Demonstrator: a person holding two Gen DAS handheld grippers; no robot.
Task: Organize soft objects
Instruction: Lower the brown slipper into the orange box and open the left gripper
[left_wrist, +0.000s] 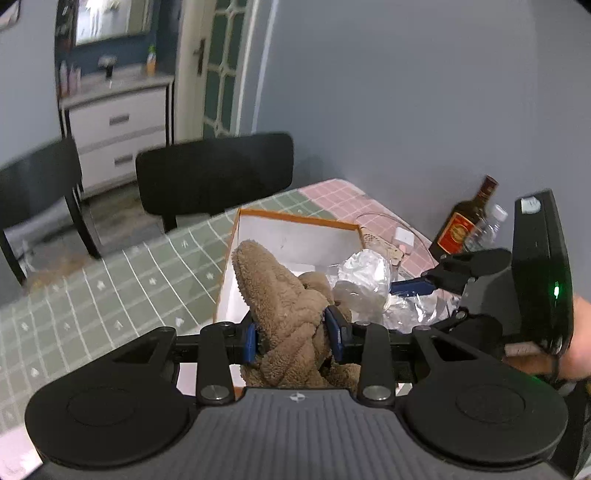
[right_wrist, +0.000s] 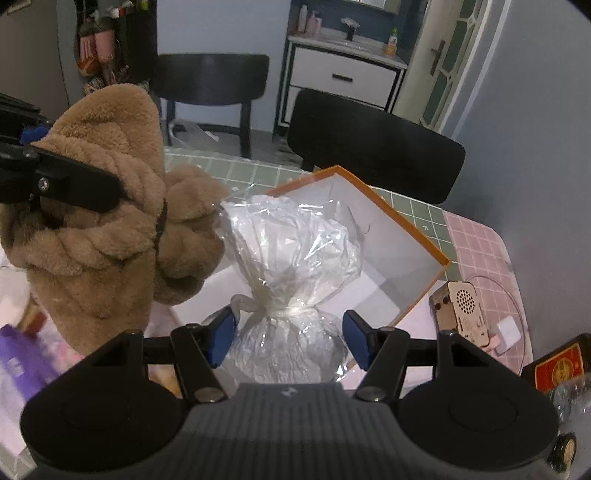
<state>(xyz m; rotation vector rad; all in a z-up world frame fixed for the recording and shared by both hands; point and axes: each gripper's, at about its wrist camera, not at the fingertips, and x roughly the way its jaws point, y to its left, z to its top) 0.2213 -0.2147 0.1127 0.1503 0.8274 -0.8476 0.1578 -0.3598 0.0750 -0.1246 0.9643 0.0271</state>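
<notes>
My left gripper (left_wrist: 295, 338) is shut on a brown plush toy (left_wrist: 284, 306) and holds it over the near edge of a white box with an orange rim (left_wrist: 295, 218). The toy also shows in the right wrist view (right_wrist: 99, 229), at the left, with the left gripper's finger across it. My right gripper (right_wrist: 288, 339) has its blue pads on both sides of a tied clear plastic bag (right_wrist: 288, 251) that sits at the box (right_wrist: 399, 236); the jaws stand apart with small gaps to the bag. The bag also shows in the left wrist view (left_wrist: 365, 280).
The table has a green and pink checked cloth (left_wrist: 110, 280). A dark bottle (left_wrist: 461, 221) and a clear bottle (left_wrist: 487, 225) stand at the wall on the right. A small wooden speaker (right_wrist: 461, 310) and a white plug (right_wrist: 509, 332) lie right of the box. Black chairs (left_wrist: 214, 173) stand behind the table.
</notes>
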